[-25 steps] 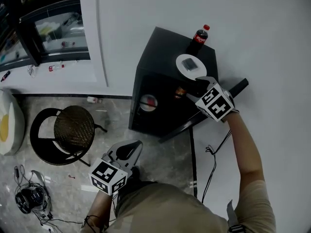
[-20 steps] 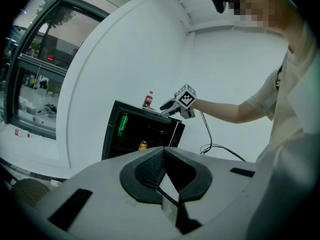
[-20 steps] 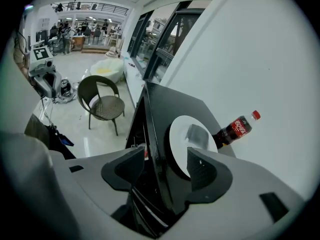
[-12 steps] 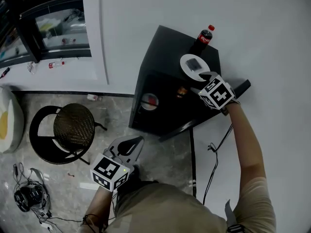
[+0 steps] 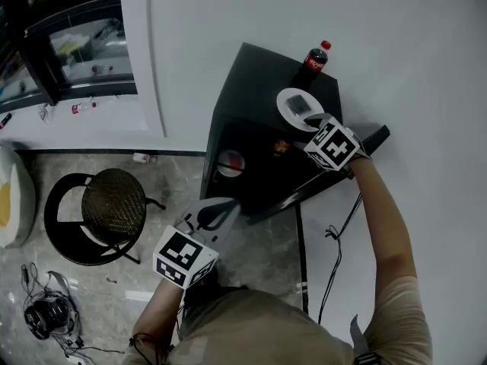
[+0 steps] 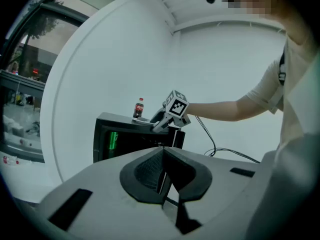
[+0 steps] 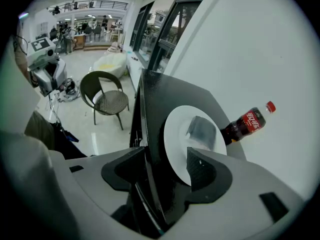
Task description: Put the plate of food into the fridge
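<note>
The right gripper (image 7: 167,156), jaws spread, straddles the near rim of the round white plate (image 7: 175,129) of dark food atop the black mini fridge (image 5: 243,135), seemingly poised to pinch it, while the empty left gripper (image 6: 162,156) hangs pressed together.

The fridge (image 5: 255,82) is black, its top smooth with a faint sheen. On it, the plate (image 7: 192,134) looks white, smooth and glazed, and the bottle (image 7: 247,124) shiny plastic. Left of the fridge, the chair (image 5: 114,202) has a woven seat on the glossy, polished stone floor (image 5: 262,253).
</note>
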